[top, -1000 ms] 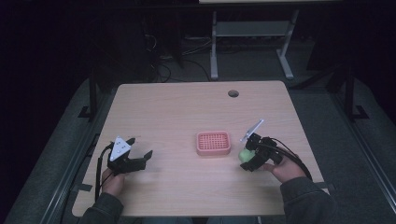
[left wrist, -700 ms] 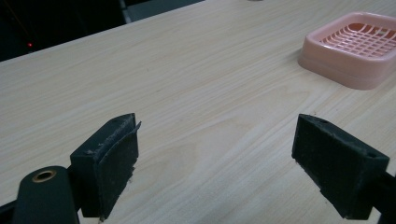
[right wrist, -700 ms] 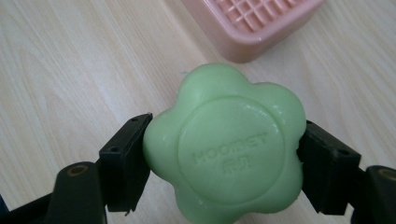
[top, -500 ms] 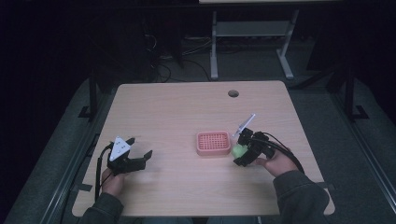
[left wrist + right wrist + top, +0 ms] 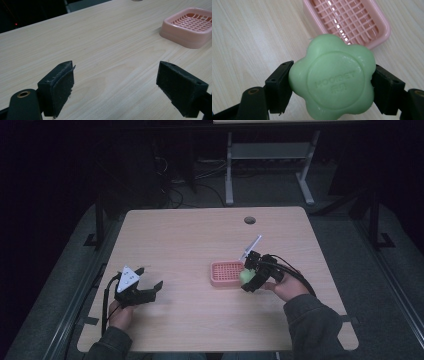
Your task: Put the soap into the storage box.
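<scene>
A pink slotted soap dish (image 5: 226, 273) (image 5: 190, 26) (image 5: 352, 20) sits on the wooden table (image 5: 200, 240), right of centre. My right gripper (image 5: 248, 277) (image 5: 332, 82) is shut on a green flower-shaped soap (image 5: 245, 276) (image 5: 333, 77), held just above the table at the dish's right edge. In the right gripper view the soap sits between both jaws, with the dish beyond it. My left gripper (image 5: 150, 287) (image 5: 115, 85) rests near the table's front left, open, with bare wood between its jaws.
A round cable hole (image 5: 249, 220) lies near the table's far edge. Behind the table stands a metal frame (image 5: 265, 165) with cables on the dark floor. Bare wood stretches between the two grippers.
My right gripper has carried the green soap leftward, from right of the dish up to its right edge. The left gripper has stayed put.
</scene>
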Demonstrator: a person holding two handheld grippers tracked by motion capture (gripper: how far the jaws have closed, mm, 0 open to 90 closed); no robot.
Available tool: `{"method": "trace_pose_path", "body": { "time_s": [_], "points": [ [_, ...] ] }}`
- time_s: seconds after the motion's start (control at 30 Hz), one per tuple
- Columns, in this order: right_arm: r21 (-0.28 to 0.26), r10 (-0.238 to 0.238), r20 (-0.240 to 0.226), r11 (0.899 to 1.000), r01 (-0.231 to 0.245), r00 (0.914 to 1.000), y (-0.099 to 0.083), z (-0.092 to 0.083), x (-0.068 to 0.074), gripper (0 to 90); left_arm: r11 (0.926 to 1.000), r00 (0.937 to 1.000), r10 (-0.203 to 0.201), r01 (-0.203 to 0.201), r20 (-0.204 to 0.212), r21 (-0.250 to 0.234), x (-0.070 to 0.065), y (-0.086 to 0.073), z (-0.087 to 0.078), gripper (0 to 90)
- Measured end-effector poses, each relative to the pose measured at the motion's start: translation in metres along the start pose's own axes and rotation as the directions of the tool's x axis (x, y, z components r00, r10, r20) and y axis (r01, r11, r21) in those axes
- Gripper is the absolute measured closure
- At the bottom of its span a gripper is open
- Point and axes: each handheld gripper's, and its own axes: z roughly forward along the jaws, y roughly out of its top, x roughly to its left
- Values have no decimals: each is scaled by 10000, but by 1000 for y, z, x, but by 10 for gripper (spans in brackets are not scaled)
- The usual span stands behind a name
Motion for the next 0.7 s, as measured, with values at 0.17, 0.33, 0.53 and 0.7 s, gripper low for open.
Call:
{"method": "trace_pose_path", "body": {
  "time_s": [0.17, 0.33, 0.53, 0.7],
  "points": [
    [18, -82, -22, 10000, 82, 10000, 7, 2, 0, 260, 10000, 10000, -18, 18, 0, -18, 0, 0, 0, 142],
    [151, -205, -17, 9997, 205, 9998, 16, 4, -1, 260, 10000, 10000, -29, 29, 17, -21, 0, 0, 0, 142],
    [81, -313, -47, 9995, 314, 9995, 27, 3, -3, 260, 10000, 10000, -38, 38, 21, -27, 0, 0, 0, 143],
    [141, -347, -50, 9993, 348, 9994, 35, 4, -5, 260, 10000, 10000, -57, 57, 28, -47, 0, 0, 1, 142]
  ]
}}
